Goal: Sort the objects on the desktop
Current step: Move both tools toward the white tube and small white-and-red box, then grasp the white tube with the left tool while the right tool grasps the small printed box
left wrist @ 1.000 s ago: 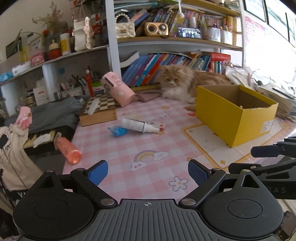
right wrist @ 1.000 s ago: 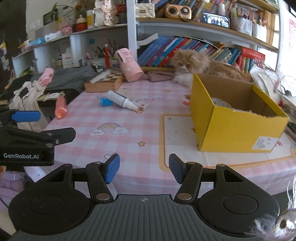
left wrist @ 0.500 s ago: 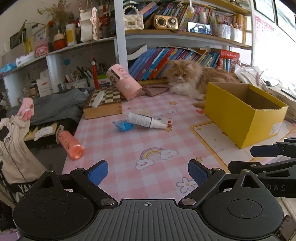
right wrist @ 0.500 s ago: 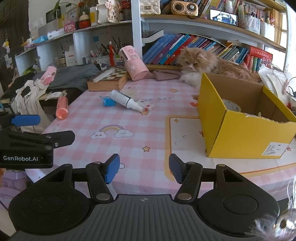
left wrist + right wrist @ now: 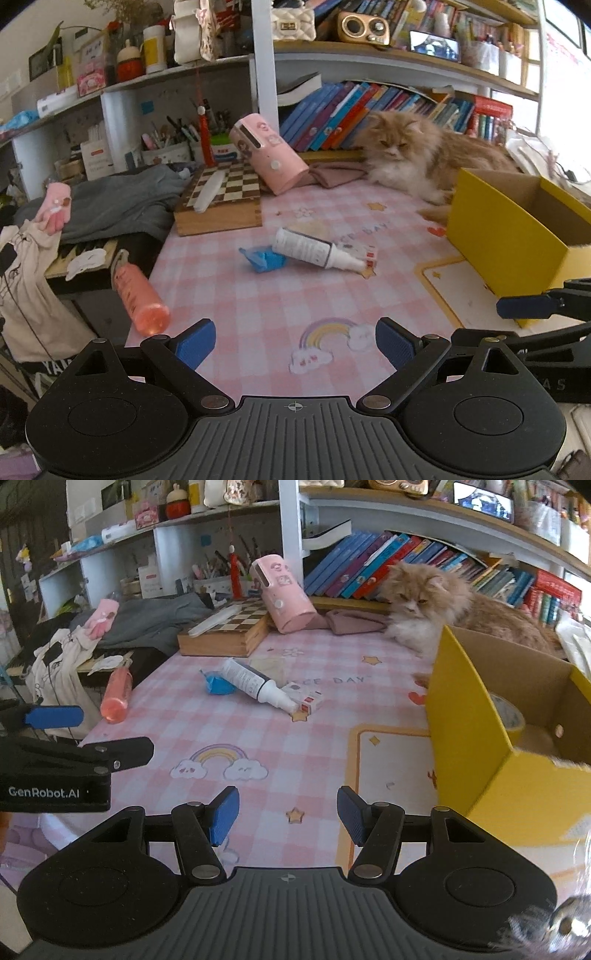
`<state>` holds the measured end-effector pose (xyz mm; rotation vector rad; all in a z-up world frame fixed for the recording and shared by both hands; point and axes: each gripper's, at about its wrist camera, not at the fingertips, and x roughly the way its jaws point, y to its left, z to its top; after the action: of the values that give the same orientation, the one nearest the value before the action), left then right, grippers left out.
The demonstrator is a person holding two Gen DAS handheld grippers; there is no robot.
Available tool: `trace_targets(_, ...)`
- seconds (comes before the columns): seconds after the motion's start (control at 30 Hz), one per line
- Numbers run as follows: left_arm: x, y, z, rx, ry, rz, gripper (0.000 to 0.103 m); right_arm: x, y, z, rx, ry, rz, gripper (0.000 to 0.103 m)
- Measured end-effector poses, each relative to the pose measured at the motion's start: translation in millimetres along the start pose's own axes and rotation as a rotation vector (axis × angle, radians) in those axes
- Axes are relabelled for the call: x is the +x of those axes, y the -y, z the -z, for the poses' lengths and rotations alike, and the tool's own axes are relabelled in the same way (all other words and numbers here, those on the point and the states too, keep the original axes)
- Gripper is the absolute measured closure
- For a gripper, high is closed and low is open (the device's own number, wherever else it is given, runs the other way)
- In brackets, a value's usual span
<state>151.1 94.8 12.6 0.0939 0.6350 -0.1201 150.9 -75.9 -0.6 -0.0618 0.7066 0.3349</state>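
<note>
Inside the yellow box (image 5: pixel 480 738) lies a tape roll (image 5: pixel 511 716).

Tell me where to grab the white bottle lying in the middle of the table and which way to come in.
Grip the white bottle across its wide body, not the tapered nozzle. It lies on its side, base against the blue wrapper, nozzle on the small box. Probably come from above, fingers straddling the bare middle.

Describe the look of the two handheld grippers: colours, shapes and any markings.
Both are matte black plastic. The left gripper and right gripper each have two angled fingers tipped with ribbed blue pads, silver pivot screws, two round discs and a ridged grey centre plate bearing a small crosshair mark. The left gripper's side reads "GenRobot.AI" in white. No cables, sleeves or hands show.
</note>
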Motion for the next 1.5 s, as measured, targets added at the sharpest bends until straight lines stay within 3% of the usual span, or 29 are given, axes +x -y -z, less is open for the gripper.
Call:
trace_targets(0.63,74.3,-2.9,-55.5,-0.051,-0.018,-0.032,0.008,74.2,35.7,-53.6,-0.002,-0.034,-0.056,0.048)
trace_targets(0.93,118.1,-22.0,-69.2,-0.214,-0.126,0.000,0.009,117.7,39.7,-72.0,0.042,-0.084,-0.097,0.049)
trace_targets(1.1,144.7,-25.9,-74.0,-0.308,-0.168,0.030,0.010,139.0,45.9,-86.6,0.069,-0.080,-0.059,0.049)
trace_targets(1.2,160.3,-30.0,-74.8,-0.413,-0.200,0.037,0.014,149.7,50.1,-92.4,0.076,-0.086,-0.052,0.049)
trace_targets(1.37,183.3,-36.7,-68.4,-0.586,-0.275,0.058,0.030,162.7,49.7,-97.6,0.060,-0.099,-0.068,0.049)
trace_targets(1.5,197.0,-38.0,-64.8,-0.687,-0.324,0.058,0.035,170.2,48.4,-98.7,0.053,-0.112,-0.083,0.049)
